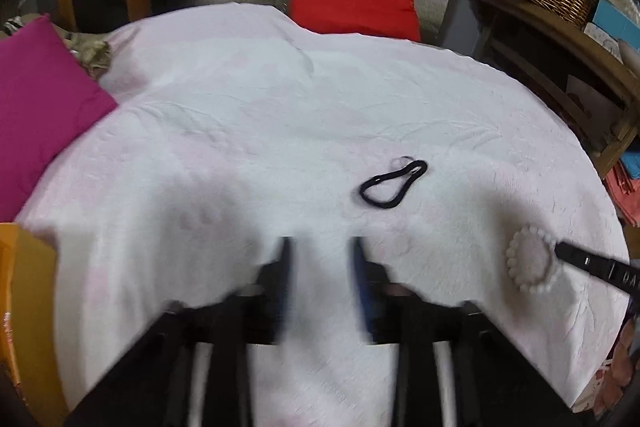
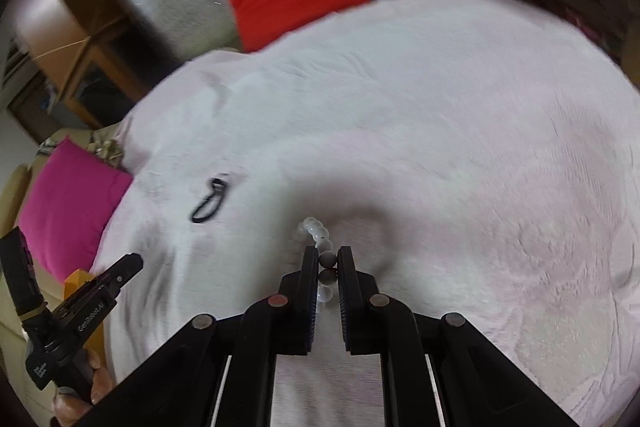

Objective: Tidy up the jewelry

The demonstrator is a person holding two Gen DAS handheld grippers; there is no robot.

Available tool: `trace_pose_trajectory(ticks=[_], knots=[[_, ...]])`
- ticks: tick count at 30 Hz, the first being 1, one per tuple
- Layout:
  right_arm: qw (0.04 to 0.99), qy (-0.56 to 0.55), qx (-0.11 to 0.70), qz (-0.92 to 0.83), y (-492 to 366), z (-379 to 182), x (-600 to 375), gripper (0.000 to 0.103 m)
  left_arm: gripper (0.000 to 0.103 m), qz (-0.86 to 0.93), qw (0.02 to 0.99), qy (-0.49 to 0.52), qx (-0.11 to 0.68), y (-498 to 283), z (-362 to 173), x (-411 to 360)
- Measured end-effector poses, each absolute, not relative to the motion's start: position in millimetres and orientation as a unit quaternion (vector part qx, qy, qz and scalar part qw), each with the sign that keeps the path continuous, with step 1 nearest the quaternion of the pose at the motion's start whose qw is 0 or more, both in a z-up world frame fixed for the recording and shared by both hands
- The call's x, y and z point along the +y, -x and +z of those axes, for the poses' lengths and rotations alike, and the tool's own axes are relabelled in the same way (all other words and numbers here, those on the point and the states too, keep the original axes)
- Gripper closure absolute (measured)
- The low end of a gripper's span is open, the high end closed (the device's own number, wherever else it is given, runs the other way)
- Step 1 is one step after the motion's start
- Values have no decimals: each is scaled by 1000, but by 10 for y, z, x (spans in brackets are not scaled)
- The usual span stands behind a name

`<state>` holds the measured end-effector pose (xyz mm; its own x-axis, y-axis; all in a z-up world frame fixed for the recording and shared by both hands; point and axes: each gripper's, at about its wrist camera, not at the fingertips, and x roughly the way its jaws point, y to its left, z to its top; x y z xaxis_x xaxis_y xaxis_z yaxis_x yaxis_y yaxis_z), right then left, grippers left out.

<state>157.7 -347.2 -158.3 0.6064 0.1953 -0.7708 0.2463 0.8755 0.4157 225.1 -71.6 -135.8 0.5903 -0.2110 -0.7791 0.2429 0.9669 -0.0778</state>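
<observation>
R gripper [image 2: 325,259] clamped on white bead bracelet [image 2: 320,247] lower center, round glossy beads, L gripper [image 1: 320,247] fingers apart w/ nothing between, black elastic loop [image 1: 394,185] center-right on pale textured cloth [image 1: 240,147]

On the cloth [image 1: 240,131] before you, the hair tie [image 1: 393,183] lay left of the bead bracelet [image 1: 529,259], apart.

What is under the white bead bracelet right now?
Only the pale pink cloth shows beneath the bead bracelet. The right gripper pinches its beads, hiding the strand between the fingers.
</observation>
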Motion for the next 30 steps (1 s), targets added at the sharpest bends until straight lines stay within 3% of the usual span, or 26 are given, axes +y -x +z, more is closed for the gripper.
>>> trace_pose_trajectory(ticks=[1,2,8,11,13,15,16,17,24,26,30], knots=[[854,-262,450,-15,-1587,-1623,-3517,90,45,-131,891,-16,433,-2273,-1369,-746],[845,-274,458,-15,-1603,-1661,-3564,89,42,-137,891,-12,432,-2336,-1377,-785],[833,-287,473,-9,-1687,-1709,-3613,88,42,-146,872,42,466,-2684,-1586,-850],[832,-280,478,-2,-1722,-1722,-3581,75,42,-160,857,88,482,-2825,-1697,-885],[834,-270,481,-1,-1744,-1732,-3545,75,42,-165,854,99,484,-2859,-1720,-923],[834,-261,485,0,-1772,-1743,-3515,75,57,-155,859,96,478,-2873,-1738,-949],[834,-258,487,0,-1788,-1750,-3501,75,82,-154,862,92,474,-2873,-1734,-955],[835,-256,487,0,-1796,-1748,-3496,75,97,-157,861,94,475,-2879,-1734,-950],[856,-191,480,-9,-1805,-1723,-3345,77,97,-165,870,94,456,-2729,-1577,-920],[863,-166,476,-18,-1804,-1706,-3289,88,97,-163,875,83,447,-2668,-1489,-902],[876,-163,454,-14,-1771,-1619,-3264,91,98,-168,889,63,422,-2466,-1256,-784]])
